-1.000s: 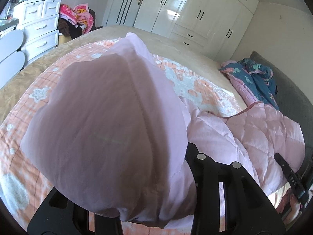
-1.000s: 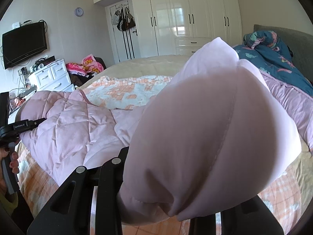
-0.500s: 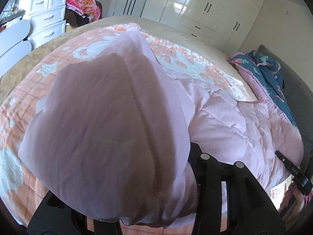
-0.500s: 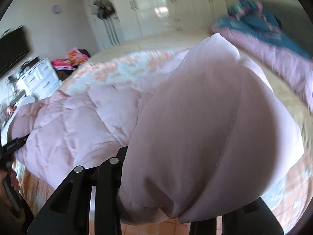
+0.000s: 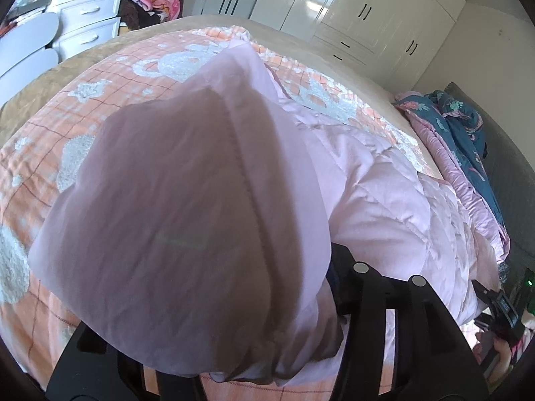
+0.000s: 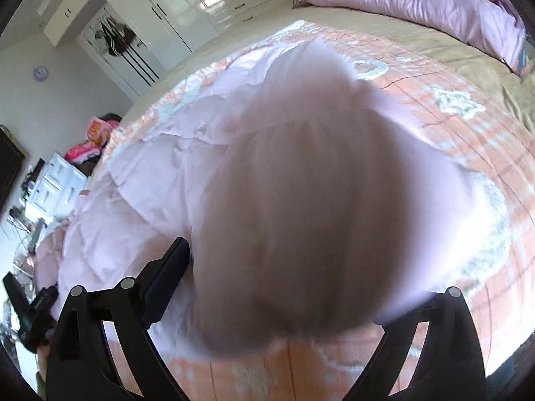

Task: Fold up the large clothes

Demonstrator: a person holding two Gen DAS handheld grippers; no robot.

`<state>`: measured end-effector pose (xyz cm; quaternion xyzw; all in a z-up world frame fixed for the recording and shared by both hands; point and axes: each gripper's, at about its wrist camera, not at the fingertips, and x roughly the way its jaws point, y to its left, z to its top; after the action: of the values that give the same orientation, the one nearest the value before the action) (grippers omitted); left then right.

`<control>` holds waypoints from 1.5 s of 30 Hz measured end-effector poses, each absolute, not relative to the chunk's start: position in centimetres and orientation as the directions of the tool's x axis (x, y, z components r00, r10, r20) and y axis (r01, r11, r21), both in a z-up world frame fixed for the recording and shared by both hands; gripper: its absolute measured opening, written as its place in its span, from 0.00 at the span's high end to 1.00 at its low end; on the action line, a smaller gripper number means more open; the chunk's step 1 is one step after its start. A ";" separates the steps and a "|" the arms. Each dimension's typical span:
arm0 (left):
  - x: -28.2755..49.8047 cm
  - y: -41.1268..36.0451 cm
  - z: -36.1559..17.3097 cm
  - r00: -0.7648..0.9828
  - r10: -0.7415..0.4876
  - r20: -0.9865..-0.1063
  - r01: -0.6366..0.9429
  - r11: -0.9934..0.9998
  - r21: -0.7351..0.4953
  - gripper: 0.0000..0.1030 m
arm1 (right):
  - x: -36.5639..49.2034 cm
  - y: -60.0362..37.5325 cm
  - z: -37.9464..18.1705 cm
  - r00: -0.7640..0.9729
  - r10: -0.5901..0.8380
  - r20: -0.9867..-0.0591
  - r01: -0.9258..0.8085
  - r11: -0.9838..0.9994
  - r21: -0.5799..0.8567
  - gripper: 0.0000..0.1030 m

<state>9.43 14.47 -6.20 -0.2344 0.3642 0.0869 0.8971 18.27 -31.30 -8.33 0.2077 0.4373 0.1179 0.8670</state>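
We read the fold as laid: pink jacket on the bed, its edge between both grippers. Right gripper just sprang wide; left gripper is also opening, grip unclear. Smoothing remains.

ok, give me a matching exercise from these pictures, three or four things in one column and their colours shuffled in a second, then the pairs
Things:
1. quilted jacket
2. checked blanket
3. wardrobe doors
4. floral duvet

Colours:
A. white
B. dark teal
C. pale pink
D. orange with white patches

Pairs: 1-C, 2-D, 3-A, 4-B
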 end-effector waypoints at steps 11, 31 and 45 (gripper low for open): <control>8.4 15.4 -6.1 0.707 -0.031 -0.706 -0.351 0.852 -0.389 0.31 | 12.8 -32.8 -4.2 0.687 0.313 -0.656 -0.076 0.928 0.364 0.04; -0.8 14.1 1.4 0.762 0.055 -0.645 -0.306 0.909 -0.283 0.09 | 4.6 -30.2 3.1 0.799 0.338 -0.498 -0.255 0.940 0.229 0.04; -4.2 8.0 4.2 0.832 0.006 -0.555 -0.159 0.961 -0.228 0.09 | -1.2 -28.5 6.0 0.841 0.359 -0.404 -0.336 0.933 0.130 0.04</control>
<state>-4.20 8.02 4.20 -0.1334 0.2868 0.0436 0.9477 -1.16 -28.51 5.99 0.0268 0.2154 0.1814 0.9591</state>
